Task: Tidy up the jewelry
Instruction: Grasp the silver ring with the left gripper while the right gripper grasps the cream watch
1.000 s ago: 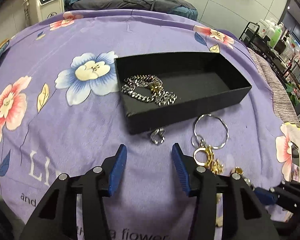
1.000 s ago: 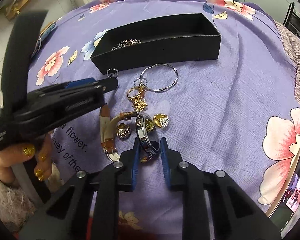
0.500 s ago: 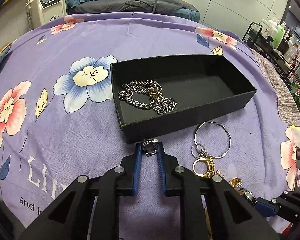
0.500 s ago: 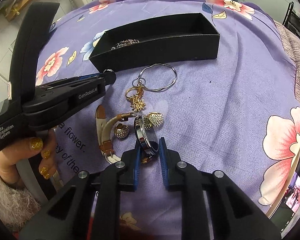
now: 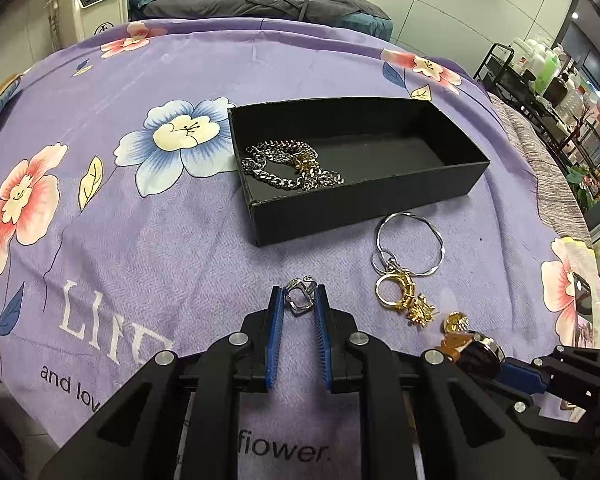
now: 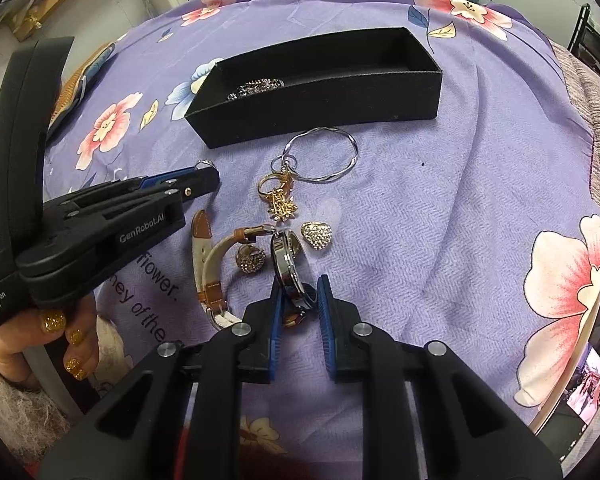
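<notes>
Left gripper [image 5: 299, 305] clamped on a small silver ring [image 5: 299, 301], pinched between the blue pads [image 5: 275, 320]; jaws closed down onto it within the last second. Ring sits at the fingertips, just near of the black box [image 5: 364, 204], not touching it. Whether it is off the cloth, cannot tell.

Right gripper [image 6: 299, 300] closed on the watch [image 6: 290, 264], case standing on edge between the pads [image 6: 325, 308]. Its tan and white strap [image 6: 208, 268] curls off to the left on the cloth.

Black box is open-topped, on the purple floral bedspread [image 5: 140, 240]; silver chain [image 5: 290, 170] piled in its left end, right part bare.

Loose pieces between box and grippers: thin silver bangle [image 6: 320, 156] just near of the box wall, gold ring with charm [image 6: 278, 196] touching the bangle's small loop, rhinestone ring [image 6: 317, 235] right of the watch, another sparkly gold ring [image 6: 251, 259] left of it, beside the strap.

In the right wrist view a hand [image 6: 40, 340] with gold glitter nails holds the left gripper's handle, lower left.
</notes>
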